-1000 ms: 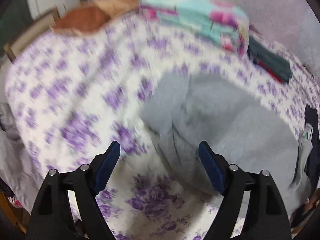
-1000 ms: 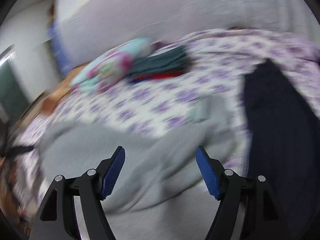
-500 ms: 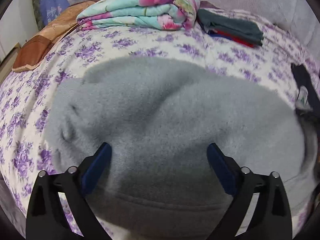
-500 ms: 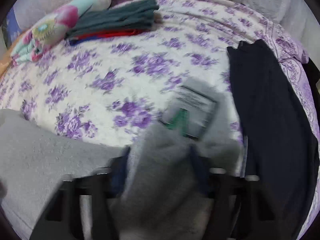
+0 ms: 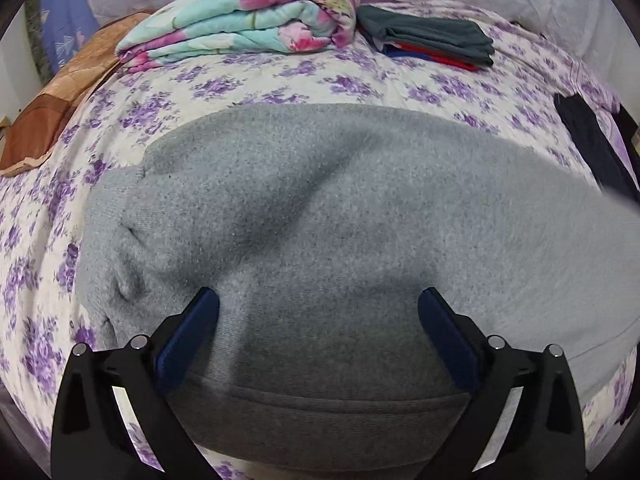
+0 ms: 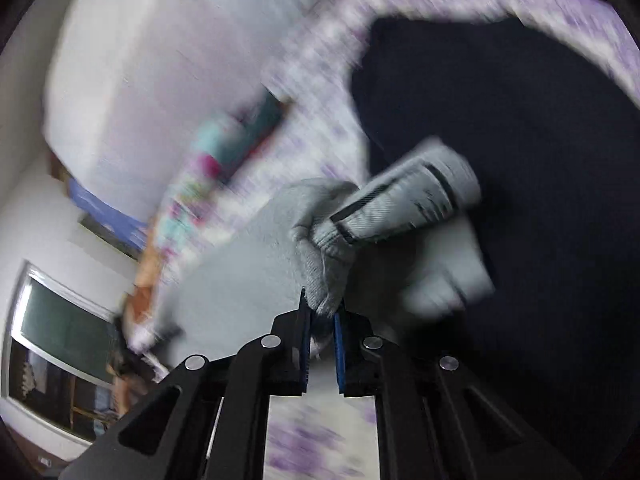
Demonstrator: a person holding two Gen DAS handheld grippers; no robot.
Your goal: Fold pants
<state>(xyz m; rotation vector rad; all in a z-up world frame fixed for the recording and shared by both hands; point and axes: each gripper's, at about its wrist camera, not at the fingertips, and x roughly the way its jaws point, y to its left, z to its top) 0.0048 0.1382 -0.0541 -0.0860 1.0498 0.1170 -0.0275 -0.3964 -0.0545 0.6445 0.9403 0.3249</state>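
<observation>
Grey fleece pants (image 5: pixel 340 208) lie spread across the purple-flowered bedspread (image 5: pixel 320 76). In the left wrist view my left gripper (image 5: pixel 318 294) hovers wide open just over the near hem, with the cloth lying under and between its fingers and untouched by the pads. In the right wrist view, which is blurred, my right gripper (image 6: pixel 322 308) is closing its jaws. The blue pads pinch a bunched edge of the grey pants (image 6: pixel 256 280), and a sewn label (image 6: pixel 404 204) shows just beyond the pinch. That end of the pants hangs lifted off the bed.
At the far side of the bed lie a folded floral blanket (image 5: pixel 248 20) and a stack of folded dark green, red and blue clothes (image 5: pixel 432 36). A brown cushion (image 5: pixel 60 100) sits at the left. A dark navy garment (image 6: pixel 520 140) lies on the right.
My left gripper moved over the grey pants, opened wider, then held still. My right gripper closed from wide open onto the pants' edge, rolled and swung away with it.
</observation>
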